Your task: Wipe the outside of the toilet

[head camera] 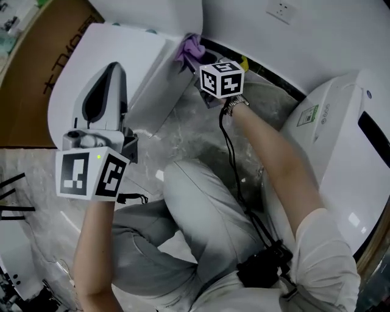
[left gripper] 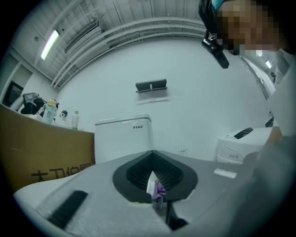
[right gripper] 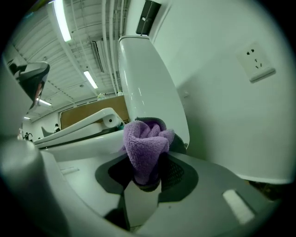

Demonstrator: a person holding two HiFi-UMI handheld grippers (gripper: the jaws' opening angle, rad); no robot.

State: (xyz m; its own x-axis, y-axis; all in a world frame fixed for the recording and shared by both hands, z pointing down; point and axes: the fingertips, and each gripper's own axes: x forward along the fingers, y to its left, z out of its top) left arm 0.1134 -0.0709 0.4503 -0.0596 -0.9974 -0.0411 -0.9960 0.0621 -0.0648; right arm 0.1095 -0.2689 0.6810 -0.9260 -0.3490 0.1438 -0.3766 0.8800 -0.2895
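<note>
- The fingers of the right gripper are clenched on a bunched purple cloth, which stands out past their tips.
- The toilet stands at the wall, at the upper left of the head view. The cloth is at its rear side, just beside the tank and near the wall.
- By judgement, the step in hand is the wiping of this rear flank, where body and tank meet. Most of the outer shell is not yet done.
- The next move calls for a firm press of the cloth on the porcelain and long strokes forward along the side, with a tight grip so the cloth does not slip out.
- The left gripper hovers near the toilet's front end, well apart from the cloth, with its fingers drawn close together. A sliver of white and purple shows in the slit between them. It is too small to tell whether it is a held scrap or the cloth seen beyond.
- Further out, the person crouches on a marbled floor. Another white fixture is at the right, a wall socket is above, and a cardboard box is at the left.
</note>
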